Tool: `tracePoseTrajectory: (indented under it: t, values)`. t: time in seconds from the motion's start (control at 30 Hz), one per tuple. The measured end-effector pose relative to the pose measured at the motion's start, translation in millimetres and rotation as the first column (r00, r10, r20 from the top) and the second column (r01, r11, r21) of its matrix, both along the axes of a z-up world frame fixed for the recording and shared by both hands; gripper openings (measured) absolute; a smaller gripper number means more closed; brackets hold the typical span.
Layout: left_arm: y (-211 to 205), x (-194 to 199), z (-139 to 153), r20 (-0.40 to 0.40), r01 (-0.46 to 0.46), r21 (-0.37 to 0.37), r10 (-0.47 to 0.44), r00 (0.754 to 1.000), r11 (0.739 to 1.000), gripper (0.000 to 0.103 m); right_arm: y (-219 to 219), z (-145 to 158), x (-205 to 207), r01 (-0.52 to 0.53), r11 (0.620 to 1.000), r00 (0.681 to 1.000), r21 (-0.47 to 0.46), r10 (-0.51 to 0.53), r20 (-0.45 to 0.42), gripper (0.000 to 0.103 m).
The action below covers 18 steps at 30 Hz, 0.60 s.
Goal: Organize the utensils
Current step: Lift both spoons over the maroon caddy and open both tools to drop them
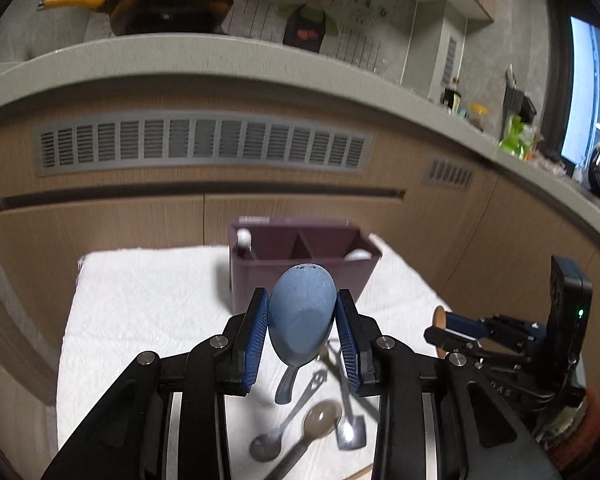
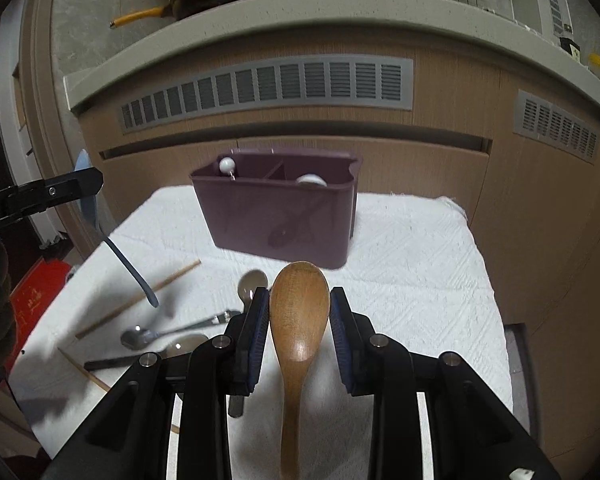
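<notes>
Left gripper (image 1: 302,312) fingers clamping blue spoon (image 1: 300,316), right gripper (image 2: 299,312) fingers clamping wooden spoon (image 2: 299,320), white-towelled worktop (image 2: 412,288) lying beneath, purple caddy (image 2: 276,212) standing ahead, wood cabinets (image 1: 140,220) rising beyond

The wooden spoon's (image 2: 299,320) handle runs off the near edge. The caddy (image 2: 276,216) walls hide all but two white utensil tops.

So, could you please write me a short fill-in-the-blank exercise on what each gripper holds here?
1. The left gripper is shut on a ___ spoon.
2. The right gripper holds a spoon made of ___.
3. The purple organizer stands on a white ___.
4. More spoons lie ___ the organizer.

Missing words: blue; wood; towel; outside
</notes>
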<state>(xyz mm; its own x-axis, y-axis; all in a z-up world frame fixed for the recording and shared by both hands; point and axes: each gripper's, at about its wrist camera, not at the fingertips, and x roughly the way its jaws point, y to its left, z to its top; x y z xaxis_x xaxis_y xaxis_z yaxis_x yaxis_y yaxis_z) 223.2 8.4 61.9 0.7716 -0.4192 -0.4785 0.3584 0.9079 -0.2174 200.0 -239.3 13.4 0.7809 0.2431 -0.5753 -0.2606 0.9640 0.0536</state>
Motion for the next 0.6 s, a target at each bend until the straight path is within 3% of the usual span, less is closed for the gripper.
tracePoseTrajectory:
  t: [0.13,0.23,0.33,0.47,0.6]
  values:
    - [2,6,38,0.063,0.011,-0.060,-0.008,0.998,0.998,0.035,0,38,8,-0.027,0.999,0.997,0.038,0.024,0.070,0.028]
    - [0,18,89,0.158,0.045,-0.094,-0.030,0.987,0.995,0.035,-3,104,17,-0.047,0.997,0.973,0.069,0.030,0.229,0.028]
    - [-3,42,114,0.216,0.035,-0.111,-0.011,0.976,0.993,0.035,0,152,40,-0.062,0.994,0.940,0.085,0.030,0.340,0.028]
    - [-4,90,103,0.157,0.017,-0.144,0.006,0.988,0.989,0.035,10,152,81,-0.021,0.996,0.917,0.088,-0.016,0.399,0.028]
    - [-1,129,71,0.089,-0.007,-0.159,0.021,0.996,0.987,0.035,25,120,133,0.046,0.997,0.936,0.060,-0.064,0.347,0.028]
